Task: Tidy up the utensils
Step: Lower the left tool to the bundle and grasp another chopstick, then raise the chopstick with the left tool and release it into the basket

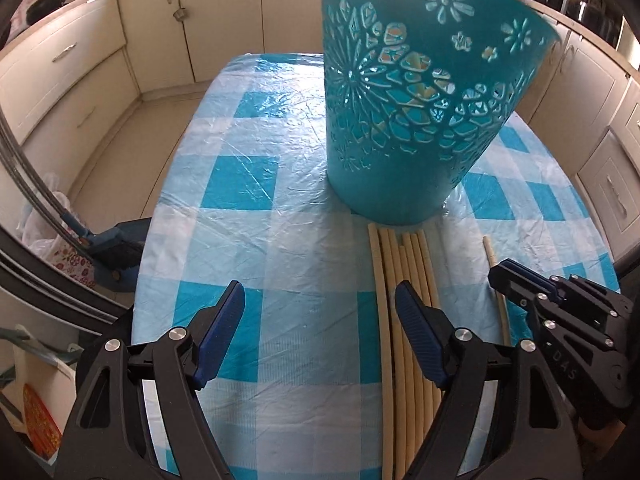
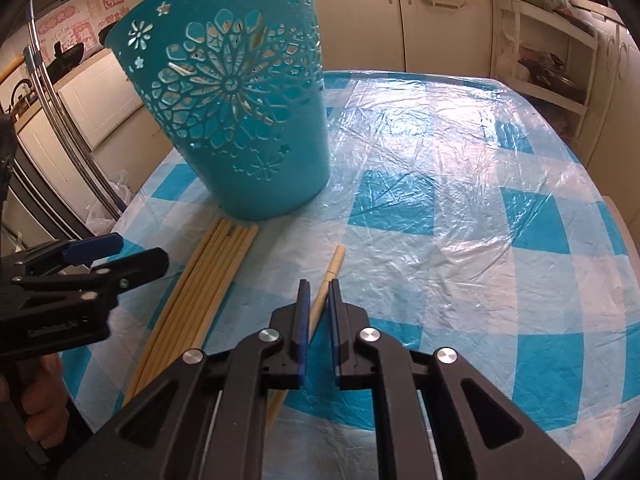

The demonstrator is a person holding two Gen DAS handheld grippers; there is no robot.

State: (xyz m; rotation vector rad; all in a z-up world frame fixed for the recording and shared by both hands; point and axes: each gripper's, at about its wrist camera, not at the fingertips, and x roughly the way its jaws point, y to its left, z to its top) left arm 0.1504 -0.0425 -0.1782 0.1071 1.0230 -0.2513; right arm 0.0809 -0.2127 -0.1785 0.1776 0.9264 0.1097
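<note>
the left gripper [image 1: 320, 312] hovers low over the checked tablecloth [image 1: 248, 216], its jaws spread wide with nothing between them, left of the teal basket [image 1: 404, 120] base. a bundle of pale chopsticks [image 1: 404, 280] lies flat just in front of that basket, tips nearly touching it. right of the bundle, the right gripper [image 2: 318, 292] has its jaws nearly together around a single chopstick [image 2: 334, 264], contact unclear.

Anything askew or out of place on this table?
One chopstick lies apart from the bundle of chopsticks beside the teal basket, between the right gripper fingers. Nothing spilled or damaged.
</note>
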